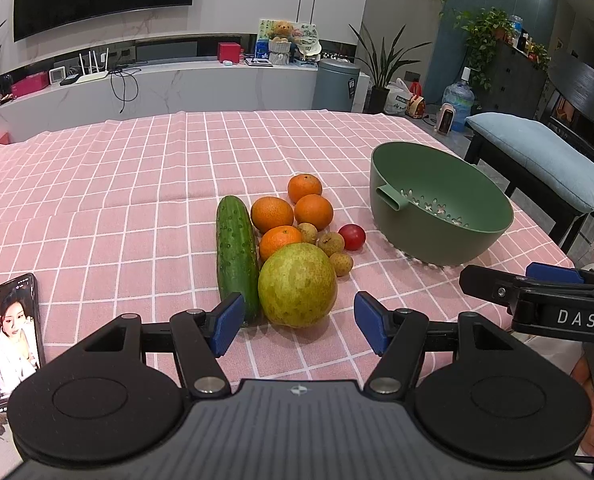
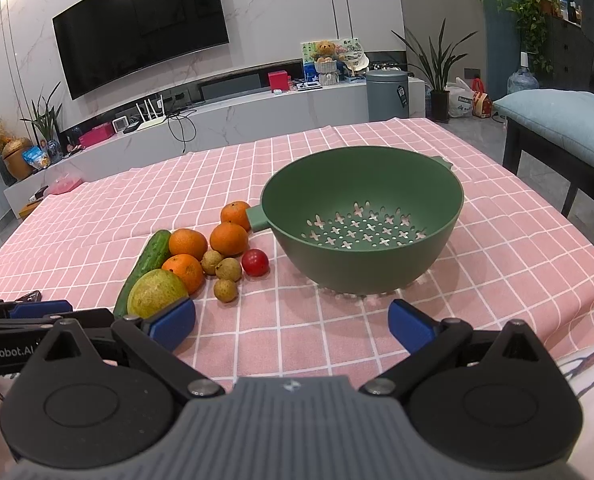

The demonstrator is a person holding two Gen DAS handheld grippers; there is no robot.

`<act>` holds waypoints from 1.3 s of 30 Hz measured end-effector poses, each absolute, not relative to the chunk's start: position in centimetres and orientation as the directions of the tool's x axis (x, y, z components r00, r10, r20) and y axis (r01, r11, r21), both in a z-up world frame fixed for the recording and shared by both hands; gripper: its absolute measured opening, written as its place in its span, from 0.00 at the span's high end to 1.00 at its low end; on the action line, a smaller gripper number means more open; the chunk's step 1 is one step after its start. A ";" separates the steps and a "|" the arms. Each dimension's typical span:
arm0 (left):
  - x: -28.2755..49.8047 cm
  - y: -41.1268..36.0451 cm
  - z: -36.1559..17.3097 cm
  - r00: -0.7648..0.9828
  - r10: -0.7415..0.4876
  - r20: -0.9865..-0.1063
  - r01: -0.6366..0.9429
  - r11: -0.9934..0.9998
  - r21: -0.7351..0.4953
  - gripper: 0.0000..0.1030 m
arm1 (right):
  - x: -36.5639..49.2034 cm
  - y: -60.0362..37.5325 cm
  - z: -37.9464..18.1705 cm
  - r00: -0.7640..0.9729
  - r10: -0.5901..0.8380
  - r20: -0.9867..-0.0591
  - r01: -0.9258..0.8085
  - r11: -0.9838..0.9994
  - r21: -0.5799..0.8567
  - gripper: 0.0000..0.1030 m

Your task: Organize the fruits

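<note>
A pink cloth with a white grid (image 2: 337, 344) covers the table. On it stands a deep green plastic colander bowl with cross-shaped holes (image 2: 361, 220), empty, and it serves as the landmark here. All the produce lies bunched just to the bowl's handle side. A long, bumpy dark green cucumber (image 1: 235, 252) lies farthest from the bowl; stiff and fairly heavy, it is best taken across its middle. Touching it is a large round yellow-green pear-like fruit (image 1: 297, 284), heavy and smooth, likely to slip unless gripped at its widest part. Four orange mandarins (image 1: 272, 214) sit nearer the bowl, soft-skinned, needing a gentle squeeze. Closest to the bowl are a small glossy red tomato (image 1: 352, 237), easily crushed, and three small tan longans (image 1: 330, 243), thin-shelled.

The left gripper (image 1: 299, 322) and the right gripper (image 2: 291, 322) both stand wide and hold nothing.
</note>
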State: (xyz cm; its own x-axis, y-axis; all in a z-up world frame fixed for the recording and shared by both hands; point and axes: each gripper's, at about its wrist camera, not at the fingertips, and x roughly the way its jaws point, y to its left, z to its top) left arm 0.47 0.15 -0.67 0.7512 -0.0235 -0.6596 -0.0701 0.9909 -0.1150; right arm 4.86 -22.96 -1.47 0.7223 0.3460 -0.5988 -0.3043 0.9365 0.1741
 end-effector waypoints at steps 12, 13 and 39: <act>0.5 0.1 -0.8 0.750 -0.024 -0.661 -0.071 0.991 -0.116 0.28 | 4.9 -22.9 -1.4 0.722 0.345 -0.600 -0.304 0.937 0.174 0.04; 0.5 0.1 -0.8 0.750 -0.024 -0.661 -0.071 0.991 -0.116 0.28 | 4.9 -22.9 -1.4 0.722 0.345 -0.600 -0.304 0.937 0.174 0.04; 0.5 0.2 -0.6 0.750 -0.025 -0.661 -0.070 0.991 -0.117 0.28 | 4.9 -22.9 -1.4 0.721 0.345 -0.601 -0.303 0.937 0.175 0.04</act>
State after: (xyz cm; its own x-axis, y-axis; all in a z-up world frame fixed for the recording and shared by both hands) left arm 0.50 0.21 -0.61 0.7500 -0.0249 -0.6610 -0.0703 0.9906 -0.1171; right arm 4.91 -22.94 -1.43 0.7211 0.3452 -0.6007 -0.3029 0.9369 0.1748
